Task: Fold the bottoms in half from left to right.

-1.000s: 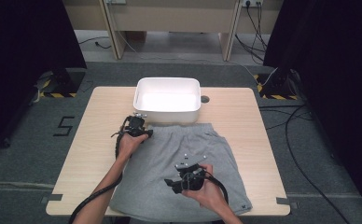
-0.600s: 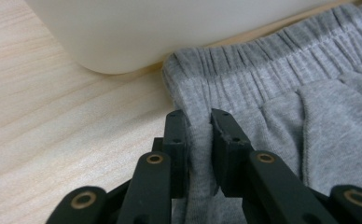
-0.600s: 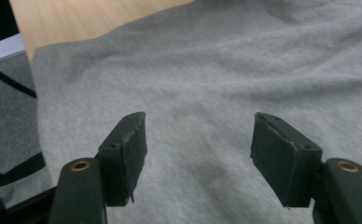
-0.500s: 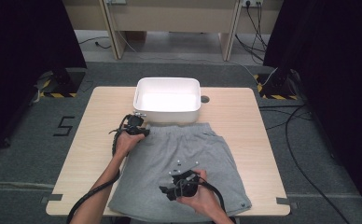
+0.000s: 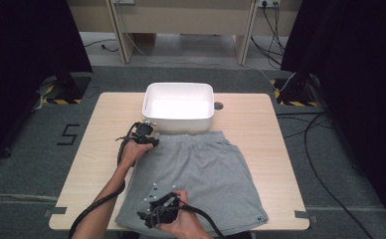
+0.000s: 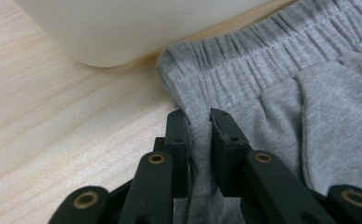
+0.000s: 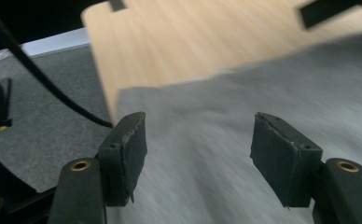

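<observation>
We see the grey shorts [image 5: 201, 179] lying flat on the table [image 5: 81, 169] just below the white tub [image 5: 178, 107], the left gripper [image 6: 198, 116] having just clenched its fingers on the waistband corner, while the right gripper [image 7: 198, 140] hovers released over the lower hem

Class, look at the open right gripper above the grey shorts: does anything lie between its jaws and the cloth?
Nothing visible does. The right gripper hangs open over bare fabric of the grey shorts, near their lower left corner.
</observation>
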A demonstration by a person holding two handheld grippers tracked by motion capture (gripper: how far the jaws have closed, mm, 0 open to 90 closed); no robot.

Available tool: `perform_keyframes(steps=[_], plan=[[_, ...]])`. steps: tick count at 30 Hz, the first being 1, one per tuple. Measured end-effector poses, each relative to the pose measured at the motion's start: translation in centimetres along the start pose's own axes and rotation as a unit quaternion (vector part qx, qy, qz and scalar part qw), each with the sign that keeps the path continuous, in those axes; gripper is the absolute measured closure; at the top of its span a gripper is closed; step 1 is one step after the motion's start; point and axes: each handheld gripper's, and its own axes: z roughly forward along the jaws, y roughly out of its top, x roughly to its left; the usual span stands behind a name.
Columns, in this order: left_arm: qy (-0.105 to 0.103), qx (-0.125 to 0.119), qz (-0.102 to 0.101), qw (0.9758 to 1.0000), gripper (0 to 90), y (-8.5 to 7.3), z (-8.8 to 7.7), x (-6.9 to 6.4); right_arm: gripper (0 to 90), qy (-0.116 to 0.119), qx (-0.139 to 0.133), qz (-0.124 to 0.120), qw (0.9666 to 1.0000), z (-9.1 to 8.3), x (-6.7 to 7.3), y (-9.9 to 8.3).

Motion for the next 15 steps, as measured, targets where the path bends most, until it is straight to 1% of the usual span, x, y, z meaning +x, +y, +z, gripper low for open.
perform_keyframes(steps=[1,5,6,8,9,10,11,12,13,15], plan=[[-0.003,-0.003,-0.002,1.0,77.3,-0.1,0.0,0.1,36.4,0.006,0.002,-0.005,1.0,0.5,0.4,0.2],[-0.01,0.0,-0.005,0.9999,77.2,-0.2,-0.2,0.5,36.4,0.019,0.007,-0.01,0.9997,2.5,1.5,0.6],[-0.01,-0.001,-0.008,0.9999,77.1,-0.2,-0.2,0.5,36.4,0.022,0.009,-0.011,0.9997,3.0,1.8,0.6],[-0.007,-0.002,-0.007,0.9999,77.0,-0.3,-0.2,0.4,36.4,0.029,0.012,-0.014,0.9994,4.0,2.4,0.6],[-0.008,-0.002,-0.007,0.9999,77.0,-0.3,-0.1,0.4,36.3,0.032,0.015,-0.02,0.9992,4.6,2.7,0.6],[-0.011,-0.002,-0.009,0.9999,77.0,-0.3,-0.2,0.5,36.3,0.032,0.017,-0.017,0.9992,4.9,2.8,0.6],[-0.013,-0.003,-0.011,0.9999,77.0,-0.3,-0.2,0.6,36.1,0.031,0.018,-0.023,0.9991,5.4,3.0,0.6],[-0.016,-0.003,-0.014,0.9998,77.0,-0.3,-0.1,0.6,36.0,0.029,0.021,-0.021,0.9992,5.6,3.2,0.6],[-0.018,-0.004,-0.017,0.9997,77.0,-0.3,-0.2,0.7,35.9,0.027,0.019,-0.029,0.999,5.9,3.2,0.6],[-0.021,-0.002,-0.019,0.9996,77.0,-0.2,-0.1,0.8,35.8,0.027,0.025,-0.026,0.999,6.5,3.3,0.6]])
